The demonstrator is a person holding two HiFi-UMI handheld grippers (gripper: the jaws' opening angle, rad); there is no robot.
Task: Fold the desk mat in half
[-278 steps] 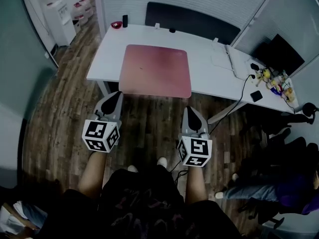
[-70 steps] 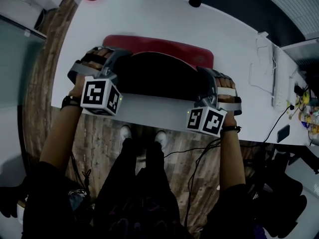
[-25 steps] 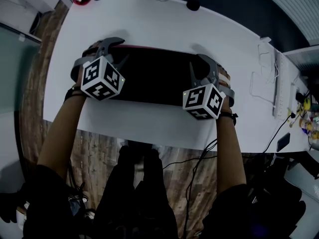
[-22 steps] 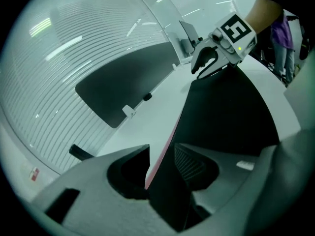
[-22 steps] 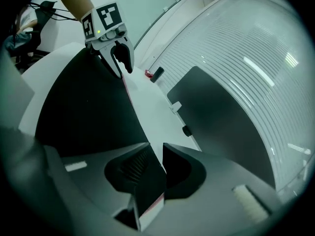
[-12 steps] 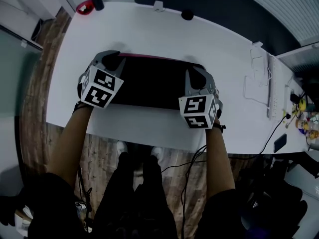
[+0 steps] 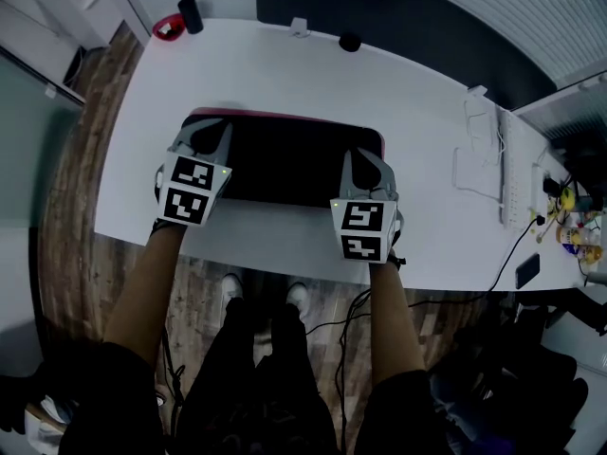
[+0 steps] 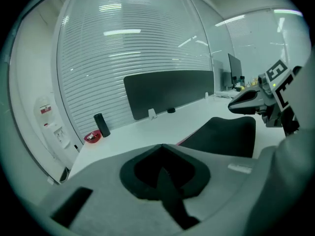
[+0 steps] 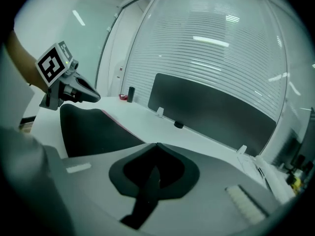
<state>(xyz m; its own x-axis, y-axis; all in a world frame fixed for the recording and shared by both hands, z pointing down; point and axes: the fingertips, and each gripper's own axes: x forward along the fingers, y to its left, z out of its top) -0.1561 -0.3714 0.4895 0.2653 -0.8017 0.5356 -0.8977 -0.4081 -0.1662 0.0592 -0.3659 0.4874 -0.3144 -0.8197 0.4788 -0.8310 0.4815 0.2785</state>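
Fold looks done. What's left, I'd say, is settling it flat and backing out.

- Near side first: the crease likely runs along the near long edge, so press there with the jaw tips and run end to end. Don't drag, or the top layer will creep.
- Then check the far edge. A thin red strip (image 7: 275, 116) peeks out past the black top layer, so the halves are slightly off. Nudge the top layer away a touch if a flush edge matters.
- Left hand-held gripper (image 7: 209, 136): jaws fully together, nothing between them. It sits over the left end of the desk mat (image 7: 285, 164).
- Right hand-held gripper (image 7: 365, 162): jaws also together and empty, over the right end.
- Can't tell whether either tip actually touches the mat. Each gripper view shows the mat off to one side, not in the jaws.
- The mat lies folded, black underside up, on the white bench (image 7: 285, 74), nearer its front edge and left of centre.
- Far left corner: a dark cylinder (image 7: 191, 15) beside a red dish (image 7: 168, 28), well clear of the mat.
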